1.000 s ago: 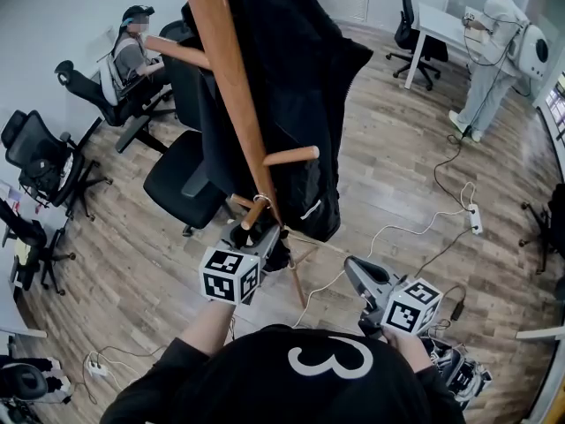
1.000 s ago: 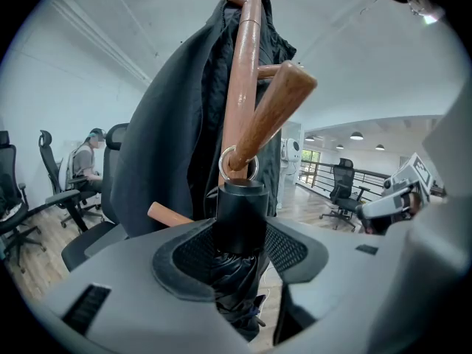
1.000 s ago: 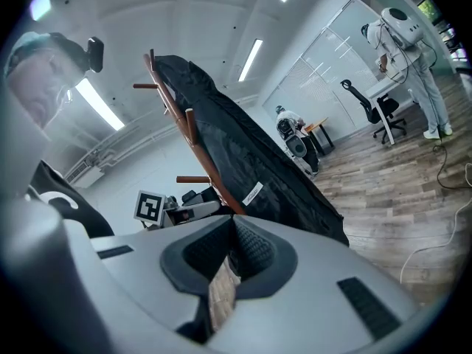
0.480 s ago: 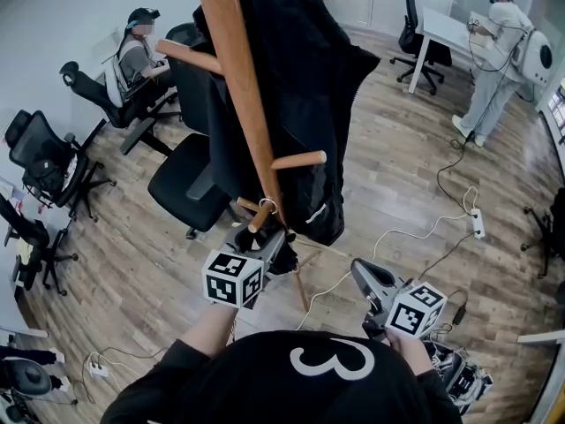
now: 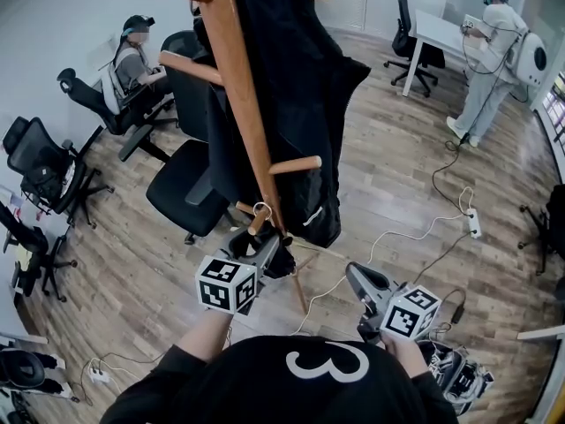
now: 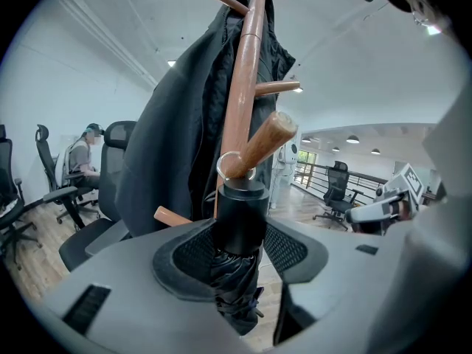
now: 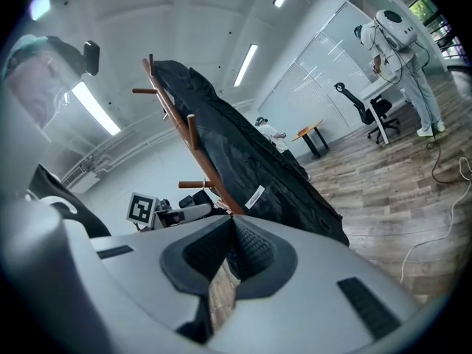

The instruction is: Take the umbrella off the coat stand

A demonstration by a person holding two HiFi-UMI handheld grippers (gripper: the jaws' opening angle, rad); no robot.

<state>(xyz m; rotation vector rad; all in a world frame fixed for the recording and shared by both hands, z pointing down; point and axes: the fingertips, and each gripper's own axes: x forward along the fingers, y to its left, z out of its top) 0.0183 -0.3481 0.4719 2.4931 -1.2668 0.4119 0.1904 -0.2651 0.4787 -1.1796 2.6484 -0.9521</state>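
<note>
A wooden coat stand [image 5: 240, 95] carries a black coat [image 5: 305, 87]. From a low peg [image 6: 267, 140] hangs a folded black umbrella [image 6: 238, 223] by its metal ring [image 6: 234, 166], which is looped round the peg. My left gripper [image 5: 262, 247] is shut on the umbrella's body just below the ring, close against the stand's pole. In the head view the ring [image 5: 262, 208] sits near the peg's tip. My right gripper [image 5: 357, 283] hangs lower right of the stand, apart from it, shut with nothing between its pads [image 7: 247, 245].
Black office chairs [image 5: 181, 193] stand behind the stand, and a seated person [image 5: 131, 56] is at the left. A white power strip [image 5: 474, 222] and cables lie on the wood floor. A person in white [image 5: 490, 51] stands by a desk [image 5: 441, 34] far right.
</note>
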